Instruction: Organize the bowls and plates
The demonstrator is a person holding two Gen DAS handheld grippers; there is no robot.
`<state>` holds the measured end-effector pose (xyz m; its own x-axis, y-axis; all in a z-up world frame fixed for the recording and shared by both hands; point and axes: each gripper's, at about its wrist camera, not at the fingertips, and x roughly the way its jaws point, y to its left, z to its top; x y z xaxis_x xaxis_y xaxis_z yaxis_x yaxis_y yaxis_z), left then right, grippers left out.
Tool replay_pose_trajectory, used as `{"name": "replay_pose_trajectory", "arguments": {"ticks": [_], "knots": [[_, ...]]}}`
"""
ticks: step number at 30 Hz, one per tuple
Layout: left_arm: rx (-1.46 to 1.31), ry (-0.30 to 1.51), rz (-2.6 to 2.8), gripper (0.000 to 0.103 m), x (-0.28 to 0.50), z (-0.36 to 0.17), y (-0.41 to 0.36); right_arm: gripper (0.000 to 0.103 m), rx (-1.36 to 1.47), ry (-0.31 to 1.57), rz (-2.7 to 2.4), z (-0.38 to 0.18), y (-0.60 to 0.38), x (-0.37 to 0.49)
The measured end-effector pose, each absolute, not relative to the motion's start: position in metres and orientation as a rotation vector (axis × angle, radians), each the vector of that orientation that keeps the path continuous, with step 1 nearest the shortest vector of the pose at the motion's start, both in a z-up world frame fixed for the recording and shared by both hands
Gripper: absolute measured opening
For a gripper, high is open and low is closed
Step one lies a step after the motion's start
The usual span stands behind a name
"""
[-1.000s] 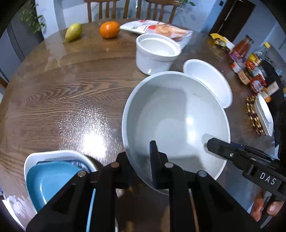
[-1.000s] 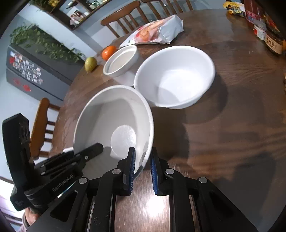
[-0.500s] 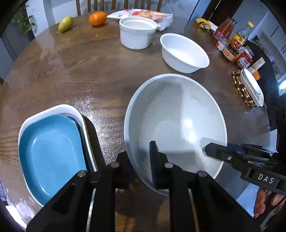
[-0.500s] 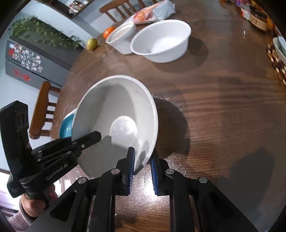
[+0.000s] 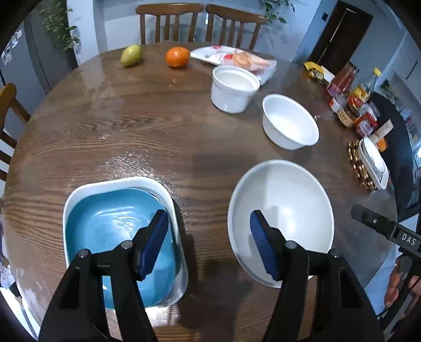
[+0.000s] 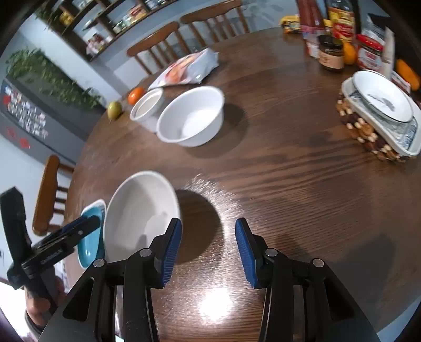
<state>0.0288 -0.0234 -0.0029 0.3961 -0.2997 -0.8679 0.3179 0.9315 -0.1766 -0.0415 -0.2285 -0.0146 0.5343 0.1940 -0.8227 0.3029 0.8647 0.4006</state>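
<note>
The big white bowl (image 5: 284,207) is round, smooth and shiny, and it sits free on your round table (image 5: 126,126) of dark, glossy wood grain. Just left of the bowl, a blue plate (image 5: 113,231) lies inside a white dish (image 5: 168,194) with rounded corners. Behind the bowl stand a smaller white bowl (image 5: 289,122) and a straight-sided pot (image 5: 234,88). Your left gripper (image 5: 208,239) and right gripper (image 6: 208,250) have just been opening. Both hold nothing. Wooden chairs (image 5: 200,23) ring the table.
</note>
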Motion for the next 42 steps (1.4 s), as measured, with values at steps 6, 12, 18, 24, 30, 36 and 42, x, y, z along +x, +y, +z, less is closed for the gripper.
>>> {"name": "replay_pose_trajectory", "arguments": {"ticks": [6,12,18,24,30,36,42], "knots": [[0.016,1.067,-0.397,0.064,0.028,0.008,-0.03,0.043,0.546,0.992,-0.095,-0.004,-0.243,-0.049],[0.042,1.003,-0.447,0.066,0.023,0.03,-0.054,0.043,0.498,0.925,-0.113,0.026,-0.254,-0.051],[0.08,0.91,-0.494,0.072,0.021,0.06,-0.084,0.043,0.463,0.833,-0.134,0.063,-0.268,-0.05],[0.106,0.828,-0.484,0.073,0.03,0.083,-0.1,0.043,0.442,0.761,-0.131,0.09,-0.277,-0.044],[0.143,0.805,-0.466,0.076,0.049,0.092,-0.121,0.043,0.412,0.72,-0.112,0.111,-0.284,-0.024],[0.166,0.83,-0.406,0.079,0.077,0.074,-0.137,0.055,0.407,0.752,-0.091,0.104,-0.286,0.01],[0.161,0.964,-0.366,0.086,0.103,0.029,-0.138,0.057,0.414,0.903,-0.042,0.048,-0.277,0.046]]}}
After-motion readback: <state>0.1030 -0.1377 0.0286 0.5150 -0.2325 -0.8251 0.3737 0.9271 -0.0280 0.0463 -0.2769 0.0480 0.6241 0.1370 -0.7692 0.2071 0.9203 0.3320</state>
